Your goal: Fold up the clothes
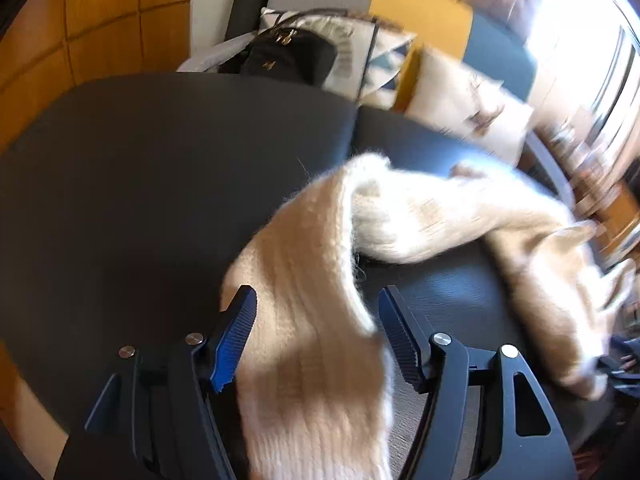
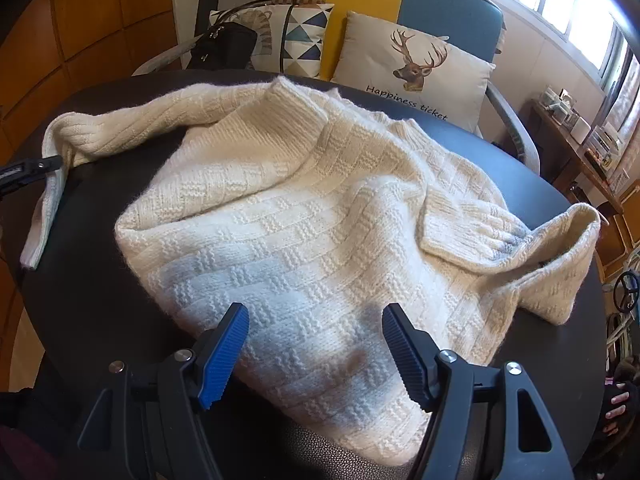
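Observation:
A cream knitted sweater (image 2: 320, 208) lies spread and rumpled on a dark round table (image 2: 100, 300). Its left sleeve (image 2: 120, 128) stretches to the table's left side, where the tip of my left gripper (image 2: 28, 174) shows by the cuff. In the left wrist view that sleeve (image 1: 312, 380) runs lengthwise between the blue pads of the left gripper (image 1: 318, 294); the jaws stand apart and do not pinch it. My right gripper (image 2: 316, 310) hovers open over the sweater's near hem. The right sleeve (image 2: 472, 236) is folded across the body.
Behind the table stands a chair with a deer cushion (image 2: 416, 72), a patterned cushion (image 2: 296, 36) and a black bag (image 2: 224, 48). A wooden shelf (image 2: 576, 148) with small items lines the right wall under a window. A gloved hand (image 2: 618, 400) shows at the lower right.

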`<state>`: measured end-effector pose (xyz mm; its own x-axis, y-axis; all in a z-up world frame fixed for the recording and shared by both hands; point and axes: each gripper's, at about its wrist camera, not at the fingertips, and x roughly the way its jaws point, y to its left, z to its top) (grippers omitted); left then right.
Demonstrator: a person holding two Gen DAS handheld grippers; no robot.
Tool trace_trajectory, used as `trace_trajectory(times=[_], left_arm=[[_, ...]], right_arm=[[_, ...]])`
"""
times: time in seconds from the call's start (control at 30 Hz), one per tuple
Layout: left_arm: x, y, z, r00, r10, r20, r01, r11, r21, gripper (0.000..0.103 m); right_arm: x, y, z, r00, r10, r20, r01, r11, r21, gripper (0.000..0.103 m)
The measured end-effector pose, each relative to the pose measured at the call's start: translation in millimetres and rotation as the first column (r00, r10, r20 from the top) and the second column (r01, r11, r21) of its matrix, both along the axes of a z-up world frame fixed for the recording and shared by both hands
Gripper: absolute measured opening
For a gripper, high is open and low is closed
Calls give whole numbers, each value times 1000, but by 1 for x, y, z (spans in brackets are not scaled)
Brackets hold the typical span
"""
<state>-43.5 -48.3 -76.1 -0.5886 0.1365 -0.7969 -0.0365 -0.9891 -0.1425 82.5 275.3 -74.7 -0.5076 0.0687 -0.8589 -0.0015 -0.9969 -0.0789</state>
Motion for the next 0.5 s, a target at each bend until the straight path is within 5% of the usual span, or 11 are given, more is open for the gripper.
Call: trace_trajectory(times=[0.03,0.07,0.2,0.33,0.47,0.5], left_arm=[[-3,3,-1,1000,-6,-7,6,1000,-2,15],[-6,6,-3,1000,-6,11,6,1000,-11,10],[-14,-14,16,999,-50,20,44,972,230,6],[-6,-57,73,996,-46,-75,75,895,439,6],[-3,-121,106,998,13,-56,20,832,554,6],[1,-136,107,997,54,-47,-23,858,513,6]], right_arm=[[0,1,2,1000,-3,-5,3,1000,-2,71],[0,2,3,1000,-7,-10,7,1000,-2,71],[2,9,8,999,-24,-25,24,1000,11,71],[3,19,12,998,-58,-34,59,998,6,71],[5,25,13,996,-79,-32,79,997,-11,71],[4,26,13,996,-82,-29,82,997,-10,71]])
